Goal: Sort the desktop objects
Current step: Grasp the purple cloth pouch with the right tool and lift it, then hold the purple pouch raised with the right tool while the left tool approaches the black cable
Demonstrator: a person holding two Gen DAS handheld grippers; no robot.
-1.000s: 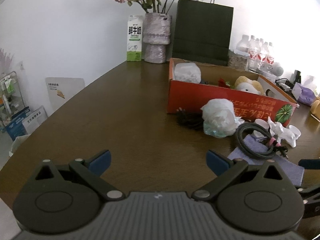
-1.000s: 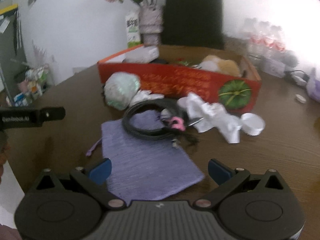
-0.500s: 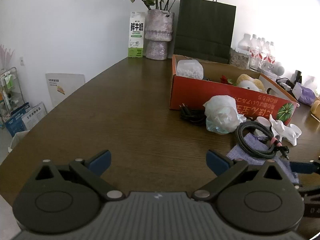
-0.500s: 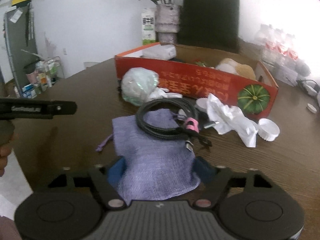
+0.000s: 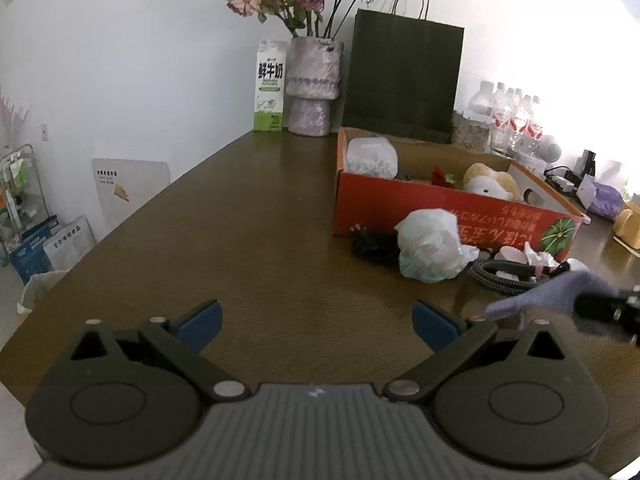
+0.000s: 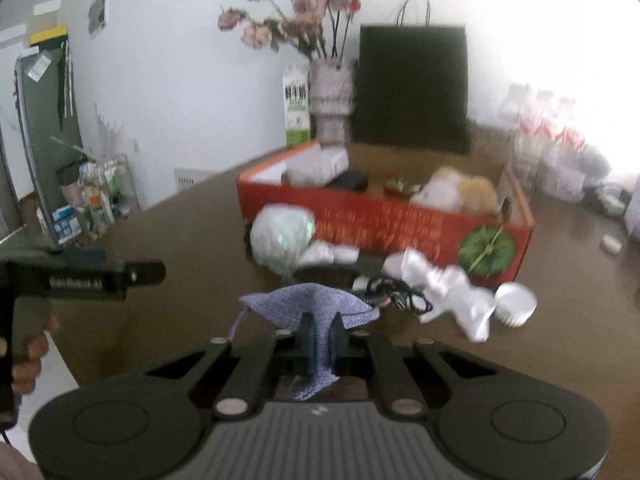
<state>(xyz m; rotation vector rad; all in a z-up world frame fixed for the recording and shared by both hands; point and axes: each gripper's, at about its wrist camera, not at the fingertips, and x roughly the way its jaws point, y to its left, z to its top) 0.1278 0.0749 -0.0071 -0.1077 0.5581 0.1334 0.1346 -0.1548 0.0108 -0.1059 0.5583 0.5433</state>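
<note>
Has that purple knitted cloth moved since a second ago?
Yes. The purple cloth, earlier flat on the table under the coiled cable, is now pinched in the right gripper and bunched up off the wood, nearer than the red box.

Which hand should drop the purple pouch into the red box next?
Right. The right gripper is already shut on the purple pouch, facing the red box; the left gripper is open and empty.

Right wrist view smeared by motion, water bottles [image 6: 552, 148] washed out, box [image 6: 384, 220] lettering unreadable
</note>
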